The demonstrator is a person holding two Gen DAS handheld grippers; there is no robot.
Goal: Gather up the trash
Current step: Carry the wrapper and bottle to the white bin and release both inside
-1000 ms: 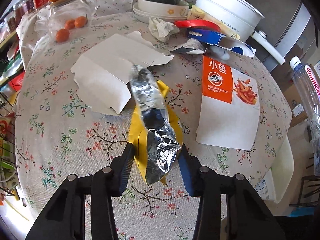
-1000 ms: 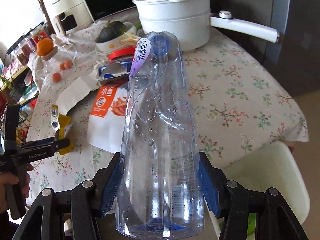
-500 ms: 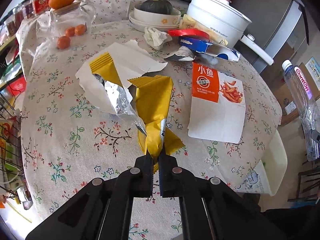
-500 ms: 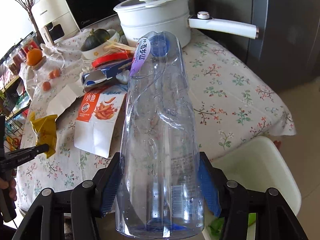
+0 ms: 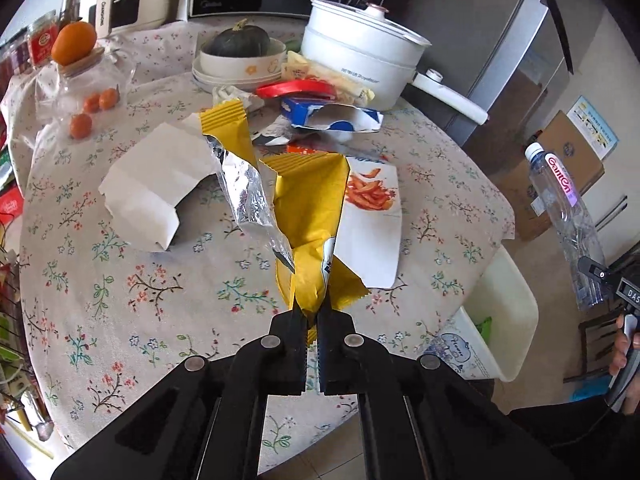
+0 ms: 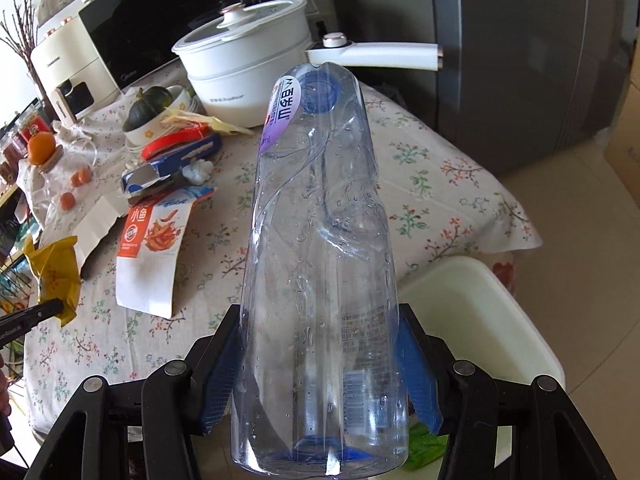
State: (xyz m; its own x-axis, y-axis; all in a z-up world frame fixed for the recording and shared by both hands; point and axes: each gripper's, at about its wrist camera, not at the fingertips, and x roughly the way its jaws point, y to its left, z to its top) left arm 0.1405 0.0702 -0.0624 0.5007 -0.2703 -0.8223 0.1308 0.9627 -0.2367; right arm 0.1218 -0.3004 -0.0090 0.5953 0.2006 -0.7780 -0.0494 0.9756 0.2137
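Wrapper (image 5: 310, 216) base seemingly tool-hidden (image 5: 311, 312)

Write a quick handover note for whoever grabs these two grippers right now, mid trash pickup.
Left gripper: shut on the yellow snack wrapper, lifted off the table.
Right gripper: shut on the empty water bottle, held near the white bin at the table's edge.
Done: both pieces picked up.
Left: drop both in the bin, then collect the orange snack bag, blue carton, white paper box and crumpled tissue.
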